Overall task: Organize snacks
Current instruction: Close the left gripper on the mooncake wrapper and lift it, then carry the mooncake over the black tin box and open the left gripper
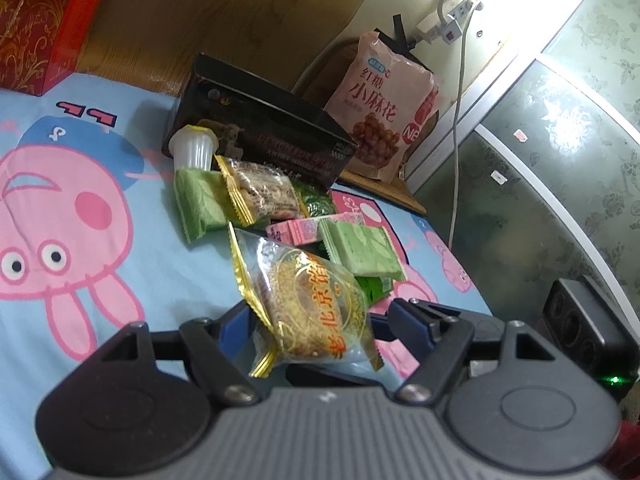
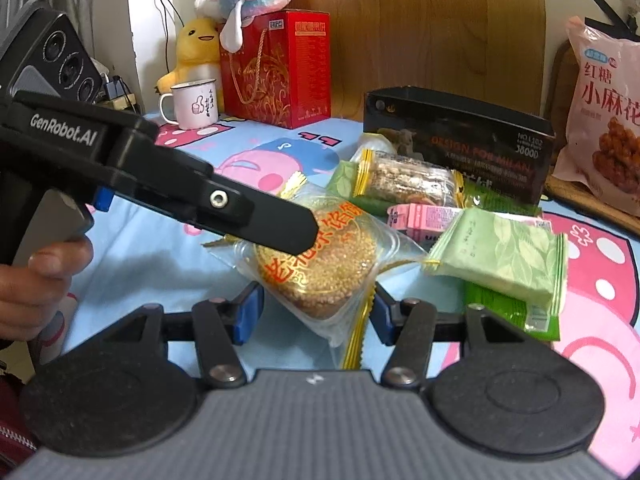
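A round sesame cake in a clear, gold-edged wrapper [image 1: 312, 304] hangs tilted above the blue cartoon cloth [image 1: 80, 208]. My left gripper [image 1: 322, 316] has its blue pads against the wrapper's two sides and holds it. In the right wrist view the same cake [image 2: 320, 260] sits between the pads of my right gripper [image 2: 316, 312], which press on its lower part. The left gripper's black finger [image 2: 280, 228] lies across the cake's upper left. Behind lie green packets [image 2: 500, 252], a nut bar [image 2: 404, 180] and a pink carton [image 2: 424, 216].
A black open box [image 2: 460, 140] stands behind the pile, with a pink snack bag [image 2: 604, 120] to its right. A red gift box [image 2: 276, 68], a white mug [image 2: 196, 102] and plush toys [image 2: 200, 48] stand at the back left. A jelly cup [image 1: 194, 148] leans by the box.
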`<state>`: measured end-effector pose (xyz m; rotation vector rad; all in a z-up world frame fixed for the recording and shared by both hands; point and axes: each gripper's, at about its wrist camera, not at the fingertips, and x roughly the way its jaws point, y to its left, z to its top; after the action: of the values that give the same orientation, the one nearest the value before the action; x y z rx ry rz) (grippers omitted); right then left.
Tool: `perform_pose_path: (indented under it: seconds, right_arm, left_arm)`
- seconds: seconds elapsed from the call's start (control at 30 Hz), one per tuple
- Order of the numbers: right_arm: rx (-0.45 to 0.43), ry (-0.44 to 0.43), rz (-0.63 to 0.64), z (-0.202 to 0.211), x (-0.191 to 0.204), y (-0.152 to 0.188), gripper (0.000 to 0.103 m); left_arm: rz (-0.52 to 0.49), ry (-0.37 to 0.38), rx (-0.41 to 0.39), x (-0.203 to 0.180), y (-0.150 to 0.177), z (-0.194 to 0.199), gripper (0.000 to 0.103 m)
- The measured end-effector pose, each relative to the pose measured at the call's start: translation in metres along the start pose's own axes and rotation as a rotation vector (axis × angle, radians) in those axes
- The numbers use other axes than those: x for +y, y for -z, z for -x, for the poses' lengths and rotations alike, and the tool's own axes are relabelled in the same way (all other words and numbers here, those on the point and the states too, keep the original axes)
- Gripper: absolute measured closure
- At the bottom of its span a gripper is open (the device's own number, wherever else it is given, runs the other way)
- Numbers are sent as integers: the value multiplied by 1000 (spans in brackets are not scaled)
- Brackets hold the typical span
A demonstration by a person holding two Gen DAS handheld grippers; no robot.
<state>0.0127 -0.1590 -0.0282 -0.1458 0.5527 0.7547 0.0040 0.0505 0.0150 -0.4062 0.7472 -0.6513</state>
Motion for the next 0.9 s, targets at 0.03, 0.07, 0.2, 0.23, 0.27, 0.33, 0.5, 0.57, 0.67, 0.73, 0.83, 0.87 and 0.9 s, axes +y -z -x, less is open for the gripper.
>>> perform_pose_path:
  seconds: [0.03, 0.07, 0.2, 0.23, 0.27, 0.33, 0.5, 0.57, 0.67, 0.73, 0.83, 0.87, 0.9]
  right_arm:
    - [-5, -3, -2, 0, 0, -1, 45]
    - [-11, -5, -2, 0, -1, -1, 45]
    - [-44, 1, 17, 1, 1, -8, 45]
    - [-53, 2, 20, 1, 0, -11, 45]
    - [-65, 4, 23, 0, -1, -14, 45]
    - [-86, 9, 32, -1, -5, -22, 45]
    - [-143, 13, 4, -5, -22, -46, 45]
    - [-160, 14, -12, -9, -30, -56, 45]
    - [-178, 23, -28, -17, -46, -73, 45]
    - [-188, 26, -46, -24, -59, -86, 45]
    - [-202, 33, -76, -35, -80, -105, 45]
    - [-202, 36, -86, -39, -87, -111, 45]
    - [-197, 37, -100, -45, -96, -117, 45]
  left_arm:
    - [-1, 1, -6, 0, 0, 2, 28]
    - [-2, 2, -12, 0, -1, 3, 28]
    - [-14, 6, -39, -2, -11, 9, 28]
    - [-18, 7, -47, -2, -15, 10, 28]
    - [-22, 7, -54, -3, -20, 10, 28]
    - [-35, -1, -66, -5, -31, 10, 28]
    - [-88, -21, -115, -14, -62, 6, 28]
    - [-99, -28, -125, -15, -77, 1, 28]
    - [-108, -32, -128, -16, -103, -11, 28]
    - [-108, -35, -133, -16, -121, -21, 28]
    - [-127, -48, -149, -17, -149, -38, 28]
    - [-130, -56, -152, -17, -156, -45, 27]
    - [-133, -66, -153, -17, -163, -53, 27]
